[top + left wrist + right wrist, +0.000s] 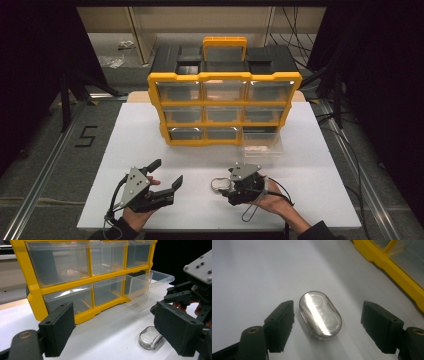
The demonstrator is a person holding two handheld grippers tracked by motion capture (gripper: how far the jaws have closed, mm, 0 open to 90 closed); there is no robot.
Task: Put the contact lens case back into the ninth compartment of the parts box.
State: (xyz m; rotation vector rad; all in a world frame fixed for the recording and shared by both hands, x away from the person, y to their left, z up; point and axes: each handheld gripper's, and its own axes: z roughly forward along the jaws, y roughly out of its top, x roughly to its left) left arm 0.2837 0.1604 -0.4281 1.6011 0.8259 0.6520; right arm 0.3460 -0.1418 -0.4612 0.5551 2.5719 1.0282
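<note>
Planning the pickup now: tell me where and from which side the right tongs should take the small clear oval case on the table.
Grip the clear oval case across its short width, on the two long flat sides, coming straight down from above. It lies flat on the white table, and the open right tongs already straddle it; its rounded ends would likely slip.

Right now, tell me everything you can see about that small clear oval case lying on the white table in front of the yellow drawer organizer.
The clear case is a small rounded oval of glossy see-through plastic, with two round hollows showing through its top. It looks closed and lies flat on the white table. The right gripper has its open jaws on either side of it, not touching. What it holds cannot be made out.
</note>
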